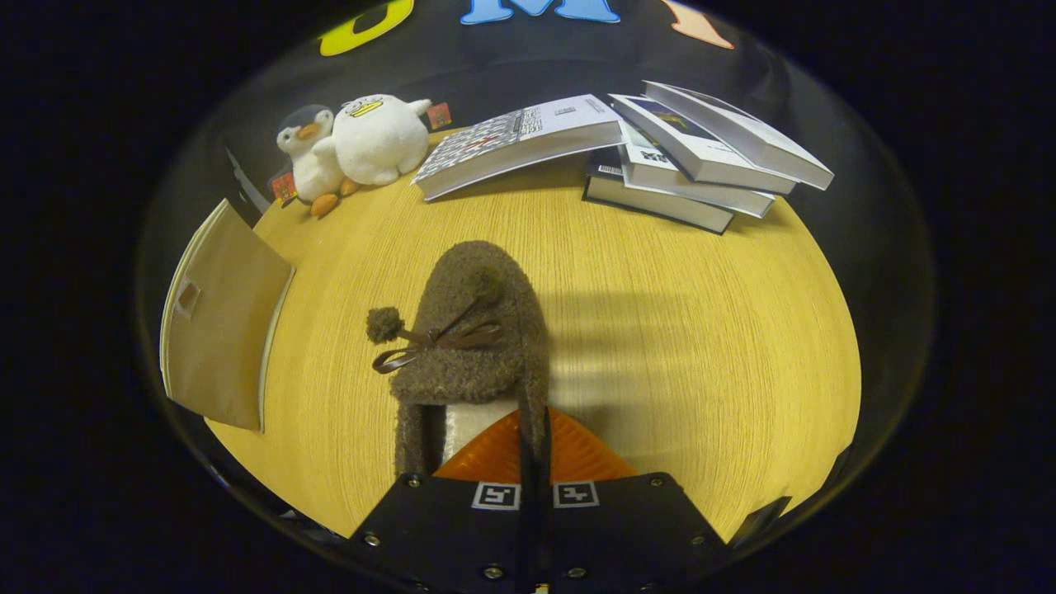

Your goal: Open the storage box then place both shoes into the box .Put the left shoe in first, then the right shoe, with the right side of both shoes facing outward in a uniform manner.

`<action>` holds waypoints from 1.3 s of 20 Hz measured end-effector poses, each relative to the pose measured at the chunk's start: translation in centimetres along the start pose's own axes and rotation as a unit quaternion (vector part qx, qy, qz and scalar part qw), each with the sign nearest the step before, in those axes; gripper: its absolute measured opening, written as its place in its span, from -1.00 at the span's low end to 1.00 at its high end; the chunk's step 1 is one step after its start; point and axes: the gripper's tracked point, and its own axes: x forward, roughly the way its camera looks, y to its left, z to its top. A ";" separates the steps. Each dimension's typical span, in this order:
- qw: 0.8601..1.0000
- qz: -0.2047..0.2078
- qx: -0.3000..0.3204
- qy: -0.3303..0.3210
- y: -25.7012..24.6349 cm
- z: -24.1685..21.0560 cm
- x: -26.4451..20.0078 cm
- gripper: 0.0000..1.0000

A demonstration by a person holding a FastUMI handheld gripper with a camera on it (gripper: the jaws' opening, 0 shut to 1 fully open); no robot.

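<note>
gripper view has the gripper [532, 450] nearest, its two fingers drawn almost together on the heel collar of a fuzzy brown shoe [470, 338]; only the thin wall of the collar sits between them, so the claw is closed on the shoe. the shoe points away from the fingers toward twelve o'clock, with a pale lining showing at its opening and a brown bow with a pom-pom [385, 324] on its upper, trailing toward nine o'clock. whether it rests on the wooden table [701, 330] or is lifted just off it i cannot tell. i cannot say either whether this is the left or the right shoe.

out at about ten o'clock from the shoe, well apart from it, a beige flat panel [223, 322] lies at the table's edge; it may be the storage box or its lid, and i cannot tell if it is open. further off, at eleven o'clock, two plush penguins [355, 144] sit together, and from twelve to one o'clock lies a stack of books [660, 157].

my judgement: a shoe is grasped, but no shoe is boxed yet, so the placing of both remains.
</note>
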 end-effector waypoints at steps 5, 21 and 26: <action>0.999 0.020 0.046 -0.001 0.7 0.4 -0.7 -1.00; 0.992 0.084 0.084 -0.050 8.8 5.1 -7.5 -1.00; 0.990 0.102 0.068 -0.069 13.5 7.2 -9.7 -1.00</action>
